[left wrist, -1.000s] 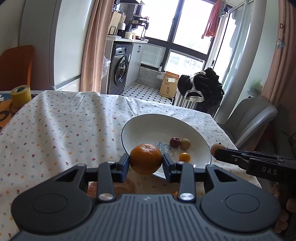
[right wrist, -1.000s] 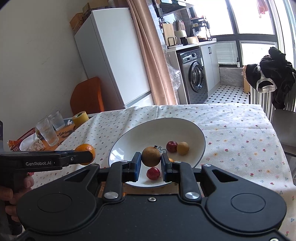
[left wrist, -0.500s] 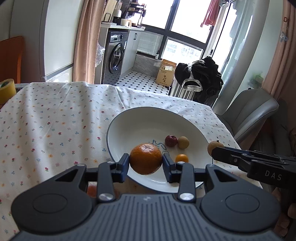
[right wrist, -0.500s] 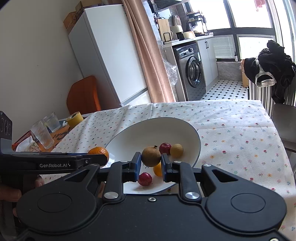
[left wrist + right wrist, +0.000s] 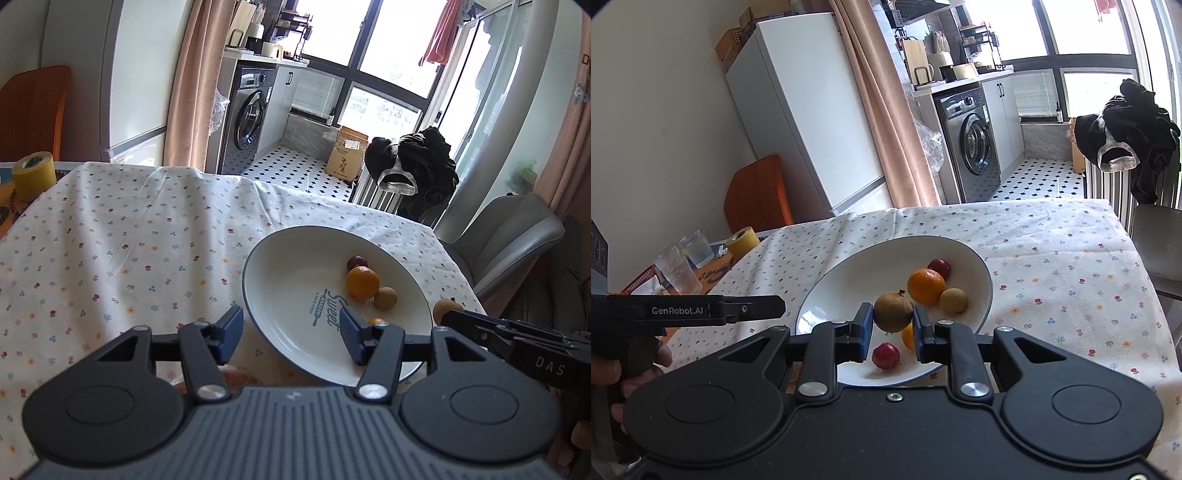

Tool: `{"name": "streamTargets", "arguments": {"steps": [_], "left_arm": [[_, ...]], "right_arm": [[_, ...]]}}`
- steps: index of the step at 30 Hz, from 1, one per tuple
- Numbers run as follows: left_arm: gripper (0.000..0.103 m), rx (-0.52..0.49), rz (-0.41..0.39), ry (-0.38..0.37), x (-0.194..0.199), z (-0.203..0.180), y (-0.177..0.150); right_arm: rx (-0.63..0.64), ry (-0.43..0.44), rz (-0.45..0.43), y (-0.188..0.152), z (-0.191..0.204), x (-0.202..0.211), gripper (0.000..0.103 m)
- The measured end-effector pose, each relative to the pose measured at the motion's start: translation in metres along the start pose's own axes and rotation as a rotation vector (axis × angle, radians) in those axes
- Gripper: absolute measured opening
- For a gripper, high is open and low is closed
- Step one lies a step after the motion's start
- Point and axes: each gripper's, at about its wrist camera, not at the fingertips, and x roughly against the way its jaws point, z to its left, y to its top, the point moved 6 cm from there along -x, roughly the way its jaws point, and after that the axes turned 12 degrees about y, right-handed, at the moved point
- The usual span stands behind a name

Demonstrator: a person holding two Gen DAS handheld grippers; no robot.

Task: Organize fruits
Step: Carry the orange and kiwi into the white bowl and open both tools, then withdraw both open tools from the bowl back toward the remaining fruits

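The left tongs stand spread wide with nothing between their blue pads, poised over the near-left rim of the white bowl, which sits on the table under a flowered cloth. Inside the bowl an orange mandarin lies beside a dark red fruit behind it and a tan round fruit just in front of it, touching or nearly so; a small orange fruit peeks out by the right pad. The right tongs are pinching a brown round fruit above the near part of the bowl, and from the left wrist view that same fruit shows at the tip of the right tool, just off the bowl's right rim. Below the held fruit, in the right wrist view, a small red fruit rests on the bowl's floor next to the small orange one, which is partly hidden by a pad. A roll of yellow tape and two clear glasses stand at the table's far left side, well apart from the bowl. A hand grips the left tool's handle.
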Motion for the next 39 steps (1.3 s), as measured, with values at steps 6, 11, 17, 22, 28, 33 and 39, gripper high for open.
{"name": "streamTargets", "arguments": {"steps": [6, 11, 17, 22, 28, 33, 39], "left_arm": [[0.077, 0.017, -0.010, 0.002, 0.010, 0.005, 0.000], [0.086, 0.028, -0.011, 0.026, 0.018, 0.011, -0.002], [0.091, 0.048, -0.022, 0.050, 0.028, 0.021, -0.007], [0.091, 0.042, -0.032, 0.060, 0.039, 0.025, -0.014], [0.092, 0.049, -0.044, 0.071, 0.052, 0.031, -0.024], [0.099, 0.057, -0.063, 0.087, 0.063, 0.034, -0.034], [0.100, 0.079, -0.069, 0.096, 0.073, 0.035, -0.047]], "right_arm": [[-0.016, 0.022, -0.013, 0.004, 0.005, 0.000, 0.028], [0.002, 0.021, -0.023, 0.006, 0.012, 0.007, 0.033], [0.026, 0.003, -0.061, 0.005, 0.018, 0.021, 0.064], [0.031, 0.005, -0.072, 0.002, 0.023, 0.027, 0.076], [0.038, 0.019, -0.069, -0.004, 0.032, 0.032, 0.086], [0.055, 0.029, -0.059, -0.012, 0.041, 0.038, 0.095], [0.066, 0.063, -0.030, -0.023, 0.049, 0.043, 0.103]]}}
